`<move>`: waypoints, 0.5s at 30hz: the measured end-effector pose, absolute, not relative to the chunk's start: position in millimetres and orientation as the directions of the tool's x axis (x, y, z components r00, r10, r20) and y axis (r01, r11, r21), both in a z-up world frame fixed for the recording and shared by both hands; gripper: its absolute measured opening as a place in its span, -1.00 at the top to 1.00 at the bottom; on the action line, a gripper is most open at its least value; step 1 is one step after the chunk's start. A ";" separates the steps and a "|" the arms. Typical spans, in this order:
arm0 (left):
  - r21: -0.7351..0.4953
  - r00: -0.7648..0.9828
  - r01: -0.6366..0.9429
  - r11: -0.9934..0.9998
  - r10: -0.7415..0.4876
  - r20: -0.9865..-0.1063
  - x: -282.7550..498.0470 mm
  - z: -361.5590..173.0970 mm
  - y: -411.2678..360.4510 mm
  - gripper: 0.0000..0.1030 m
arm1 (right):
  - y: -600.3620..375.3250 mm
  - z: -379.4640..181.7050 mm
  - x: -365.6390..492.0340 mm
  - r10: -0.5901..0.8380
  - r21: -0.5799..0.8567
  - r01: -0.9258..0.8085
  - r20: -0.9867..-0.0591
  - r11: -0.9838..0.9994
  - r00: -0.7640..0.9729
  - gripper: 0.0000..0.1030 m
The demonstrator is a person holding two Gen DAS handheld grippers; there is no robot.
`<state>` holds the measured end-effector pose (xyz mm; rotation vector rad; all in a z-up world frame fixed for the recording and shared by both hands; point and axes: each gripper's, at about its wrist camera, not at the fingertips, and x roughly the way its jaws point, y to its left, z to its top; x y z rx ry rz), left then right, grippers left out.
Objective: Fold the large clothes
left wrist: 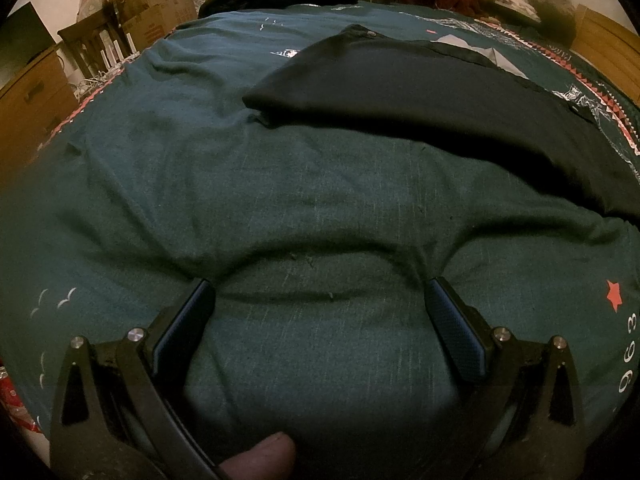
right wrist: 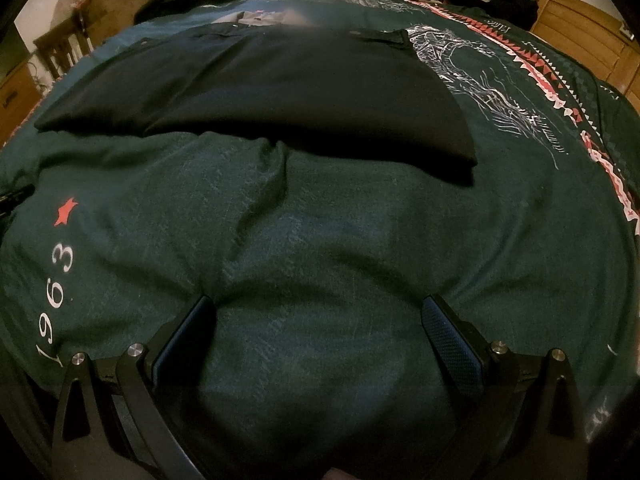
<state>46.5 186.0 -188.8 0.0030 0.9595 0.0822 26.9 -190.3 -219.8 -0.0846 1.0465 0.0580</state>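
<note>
Left wrist and right wrist views: both tools, left tool (left wrist: 320, 292) and right tool (right wrist: 320, 308), rest spread wide on the bedspread (left wrist: 280, 200).

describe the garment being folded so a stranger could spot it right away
Start at the teal bedspread covering the bed, printed with a red star and "1963". Past both open tongs lies the dark navy garment, flat in a wide rectangle. It is the only plain, unprinted cloth spread on the bedspread.

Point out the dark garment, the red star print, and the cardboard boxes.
dark garment (right wrist: 280, 92), right wrist view, middle of its top layer
red star (left wrist: 614, 294), left wrist view, centre of the print on the bedspread
cardboard boxes (left wrist: 156, 4), left wrist view, front face of the stack
</note>
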 end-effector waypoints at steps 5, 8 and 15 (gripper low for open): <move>0.037 0.571 -0.069 0.997 0.070 -0.818 45.5 -188.2 186.2 -1.00 | -189.9 -220.0 26.7 0.007 -0.042 -0.088 -0.866 0.995 0.500 -1.00; 0.038 0.571 -0.069 0.997 0.071 -0.818 45.4 -188.3 186.1 -1.00 | -190.2 -219.8 26.7 0.008 -0.042 -0.088 -0.866 0.995 0.501 -1.00; 0.038 0.571 -0.069 0.997 0.071 -0.818 45.8 -188.2 185.7 -1.00 | -189.2 -219.7 26.5 0.009 -0.041 -0.088 -0.865 0.995 0.502 -1.00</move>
